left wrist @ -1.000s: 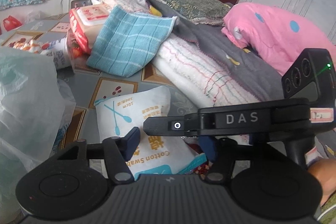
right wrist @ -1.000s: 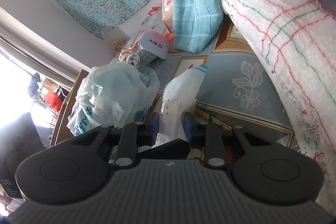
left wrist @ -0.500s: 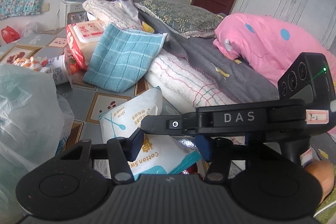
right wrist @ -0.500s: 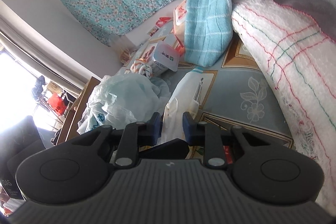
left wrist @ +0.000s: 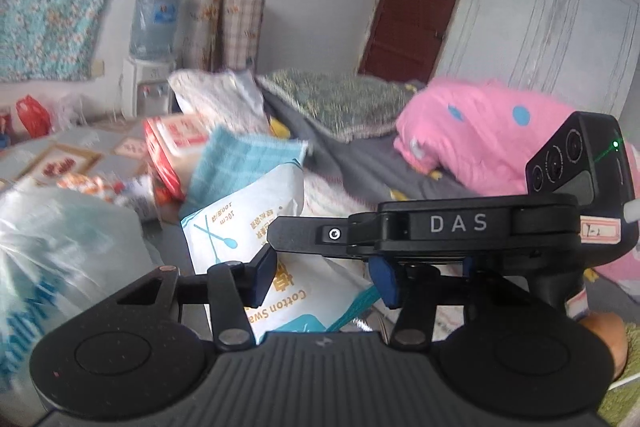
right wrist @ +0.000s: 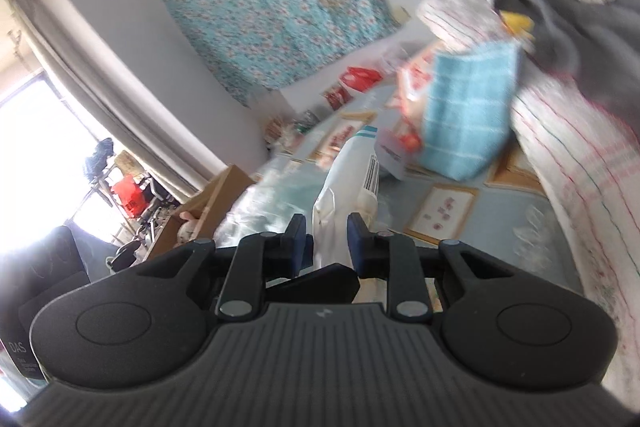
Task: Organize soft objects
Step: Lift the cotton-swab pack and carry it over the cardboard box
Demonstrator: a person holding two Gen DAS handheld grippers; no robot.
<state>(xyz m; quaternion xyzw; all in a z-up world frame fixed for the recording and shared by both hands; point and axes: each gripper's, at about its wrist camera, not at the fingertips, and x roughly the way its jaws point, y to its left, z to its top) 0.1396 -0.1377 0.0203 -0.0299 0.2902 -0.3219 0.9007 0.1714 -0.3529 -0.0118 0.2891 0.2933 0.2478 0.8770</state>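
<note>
A white bag of cotton swabs (left wrist: 256,223) with blue print stands lifted off the patterned mat. My right gripper (right wrist: 326,241) is shut on the cotton swab bag (right wrist: 344,187) and holds it edge-on; the right gripper's black body (left wrist: 460,227) crosses the left wrist view in front of the bag. My left gripper (left wrist: 322,277) is open, its blue pads either side of the bag's lower part without pressing it. A folded teal towel (left wrist: 244,163) leans on bedding behind; it also shows in the right wrist view (right wrist: 468,115).
A translucent plastic bag (left wrist: 60,247) bulges at the left. A red and white tissue pack (left wrist: 172,143), a pink quilt (left wrist: 488,135), a grey blanket (left wrist: 360,163) and a white striped blanket (right wrist: 580,179) lie around. A cardboard box (right wrist: 208,203) sits at the left.
The right gripper has raised the cotton swab bag off the mat. Both cameras have tilted upward, showing more wall and door. The left gripper stays open around the bag.
</note>
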